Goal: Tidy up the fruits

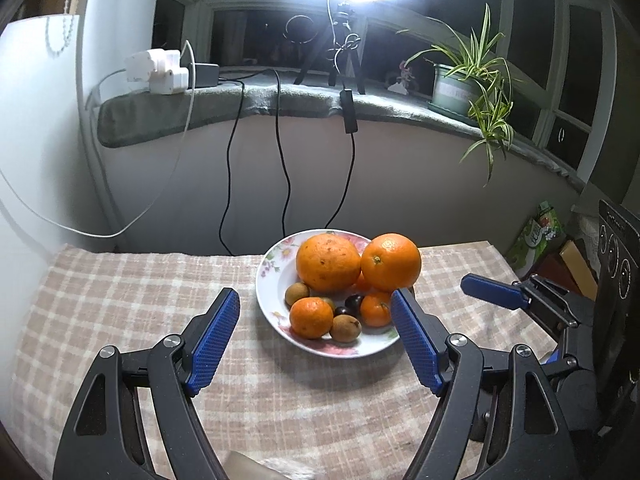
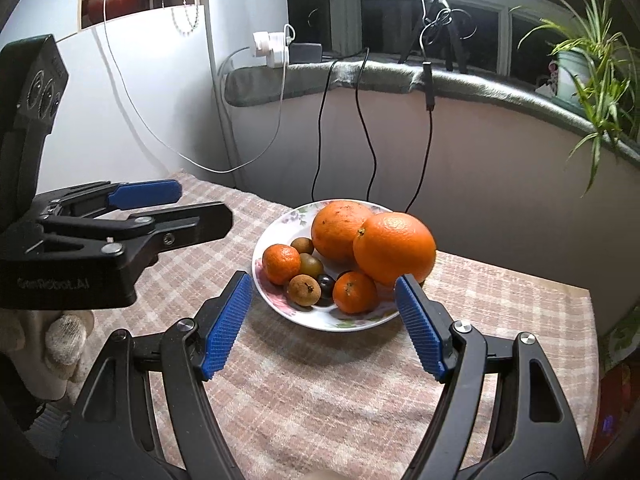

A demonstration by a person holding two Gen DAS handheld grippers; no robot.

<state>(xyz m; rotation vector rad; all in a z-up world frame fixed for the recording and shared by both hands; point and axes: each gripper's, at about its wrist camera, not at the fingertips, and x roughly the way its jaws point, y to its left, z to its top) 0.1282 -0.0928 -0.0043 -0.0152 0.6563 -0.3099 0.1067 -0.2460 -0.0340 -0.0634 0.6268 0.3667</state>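
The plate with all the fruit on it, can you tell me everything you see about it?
The plate is round, white and glossy like china, with pink flowers printed around its shallow rim. It sits flat on the checked tablecloth, near the table's far edge. It holds two big oranges, two small mandarins, several small brown fruits and a dark one. Neither gripper touches it.
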